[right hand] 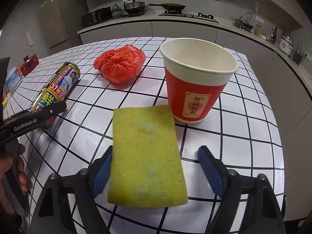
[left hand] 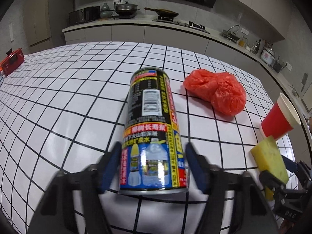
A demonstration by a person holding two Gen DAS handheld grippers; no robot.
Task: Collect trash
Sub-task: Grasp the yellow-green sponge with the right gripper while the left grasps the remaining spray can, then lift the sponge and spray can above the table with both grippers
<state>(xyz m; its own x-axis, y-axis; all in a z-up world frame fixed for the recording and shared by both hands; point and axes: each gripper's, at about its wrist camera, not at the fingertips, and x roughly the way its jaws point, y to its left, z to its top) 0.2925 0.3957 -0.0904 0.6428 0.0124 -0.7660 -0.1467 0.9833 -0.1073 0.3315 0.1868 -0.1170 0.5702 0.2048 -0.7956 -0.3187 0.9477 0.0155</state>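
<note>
Both claws are going for a grab at once here. The left gripper (left hand: 153, 167) is straddling the near end of the can (left hand: 151, 128), lying on its side on the tiled table (left hand: 58, 107). Its pads aren't visibly pressing yet, so it's still open. I'd squeeze square across the can's round body so it isn't rolling away.

The right gripper (right hand: 156, 173) is also open around the sponge (right hand: 146, 156), left pad touching, right pad clear. It'll squash, so close gently.

Further out, the paper cup (right hand: 197, 81) is standing upright just beyond the sponge, toward the table's right edge, with the red plastic bag (right hand: 120, 66) crumpled nearer the far edge.
</note>
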